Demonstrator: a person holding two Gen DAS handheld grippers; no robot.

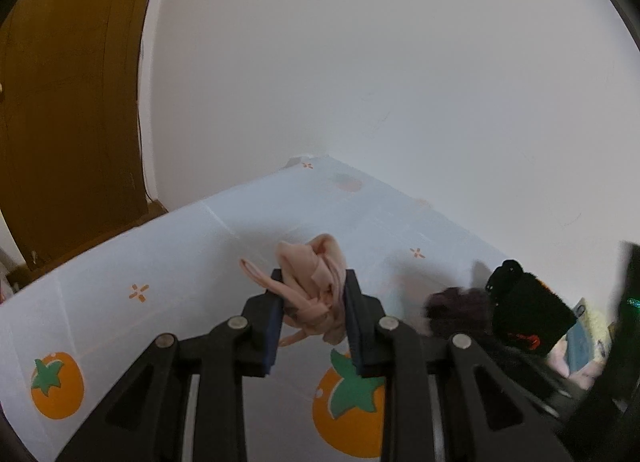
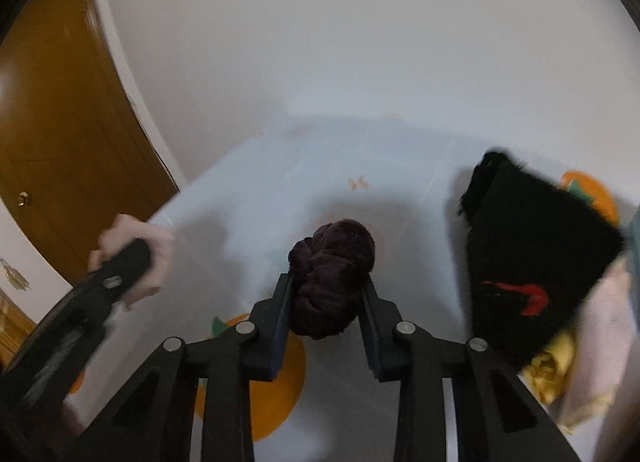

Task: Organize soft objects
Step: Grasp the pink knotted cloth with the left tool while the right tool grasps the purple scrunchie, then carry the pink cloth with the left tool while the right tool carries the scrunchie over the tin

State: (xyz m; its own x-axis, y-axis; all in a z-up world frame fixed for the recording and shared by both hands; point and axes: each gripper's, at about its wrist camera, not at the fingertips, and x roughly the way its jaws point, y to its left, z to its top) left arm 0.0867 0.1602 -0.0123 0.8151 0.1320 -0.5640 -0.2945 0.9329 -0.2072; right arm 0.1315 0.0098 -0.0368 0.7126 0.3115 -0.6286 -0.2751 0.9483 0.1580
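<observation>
My left gripper (image 1: pixel 314 282) is shut on a crumpled pink cloth bundle (image 1: pixel 316 290) and holds it above a white tablecloth (image 1: pixel 180 254) with orange tomato prints. My right gripper (image 2: pixel 326 282) is shut on a dark purple knotted bundle (image 2: pixel 330 274) above the same cloth. The purple bundle also shows in the left wrist view (image 1: pixel 456 312), to the right of the pink one. The left gripper with the pink bundle (image 2: pixel 132 246) shows blurred at the left of the right wrist view. A black fuzzy item with a red mark (image 2: pixel 532 262) stands at the right (image 1: pixel 528 310).
A pile of soft things lies at the right: yellow cloth (image 2: pixel 548 374), pale pink cloth (image 2: pixel 600 342) and a light blue piece (image 1: pixel 580 346). White walls meet in a corner behind the table (image 1: pixel 320 102). A brown wooden door (image 1: pixel 68 122) stands at the left.
</observation>
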